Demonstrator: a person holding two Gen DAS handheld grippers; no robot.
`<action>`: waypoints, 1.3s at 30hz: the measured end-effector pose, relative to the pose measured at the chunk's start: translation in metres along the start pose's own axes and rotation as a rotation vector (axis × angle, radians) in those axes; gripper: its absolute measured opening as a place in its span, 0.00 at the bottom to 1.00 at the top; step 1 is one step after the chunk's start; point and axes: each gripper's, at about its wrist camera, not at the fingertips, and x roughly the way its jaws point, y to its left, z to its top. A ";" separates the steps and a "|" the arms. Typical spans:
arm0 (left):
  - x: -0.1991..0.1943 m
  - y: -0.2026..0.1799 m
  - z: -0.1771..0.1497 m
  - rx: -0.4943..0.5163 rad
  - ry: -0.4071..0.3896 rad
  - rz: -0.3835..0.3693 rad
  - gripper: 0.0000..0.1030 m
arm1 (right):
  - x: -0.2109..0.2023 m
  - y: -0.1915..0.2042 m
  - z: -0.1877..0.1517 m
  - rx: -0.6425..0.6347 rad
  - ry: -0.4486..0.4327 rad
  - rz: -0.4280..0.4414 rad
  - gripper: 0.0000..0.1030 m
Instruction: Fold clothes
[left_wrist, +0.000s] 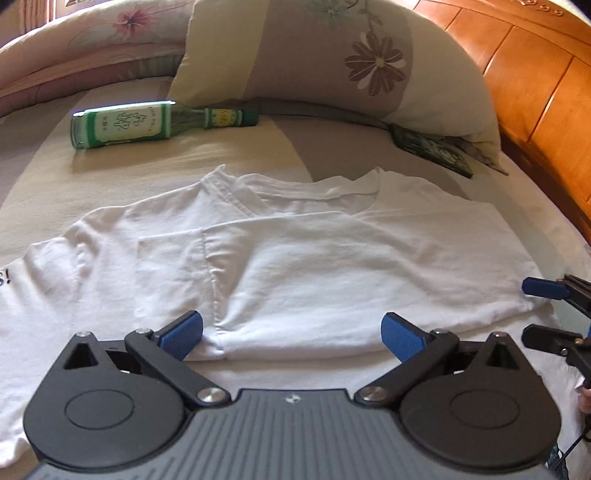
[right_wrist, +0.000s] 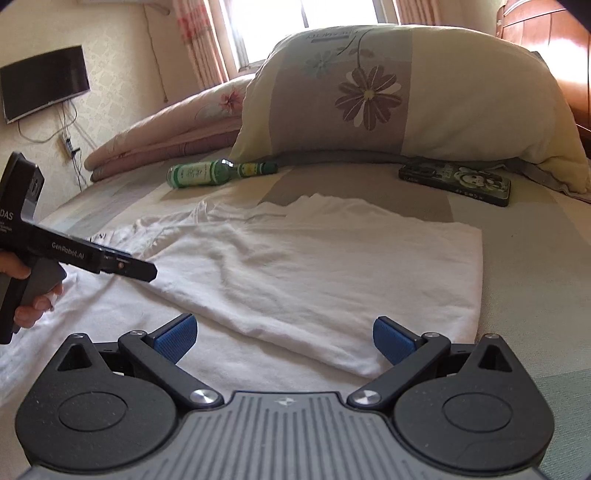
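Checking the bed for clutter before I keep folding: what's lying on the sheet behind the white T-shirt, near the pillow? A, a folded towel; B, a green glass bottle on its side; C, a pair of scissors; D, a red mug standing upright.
B: a green glass bottle lies on its side on the sheet beyond the white T-shirt, by the pillow.

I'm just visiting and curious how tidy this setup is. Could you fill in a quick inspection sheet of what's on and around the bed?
Surface: bed sheet in beige and grey bands.
Job's things: white T-shirt spread flat, one side folded over the middle.
Clutter: green glass bottle lying on its side; phone by the floral pillow; folded pink quilt.
Grippers: left gripper open at the shirt's near edge; right gripper open over the folded part.
Cables: wires hanging below the wall screen.
Surroundings: wooden headboard, curtained window.
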 end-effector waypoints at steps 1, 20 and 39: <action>0.000 0.001 0.004 -0.007 -0.008 -0.001 0.99 | 0.000 -0.003 0.001 0.014 -0.006 0.003 1.00; 0.043 -0.020 0.030 -0.096 -0.014 -0.002 0.99 | 0.008 -0.009 -0.003 0.011 0.041 -0.031 1.00; -0.041 -0.017 -0.009 -0.109 -0.027 0.016 0.97 | -0.040 -0.036 -0.006 0.078 -0.035 -0.153 1.00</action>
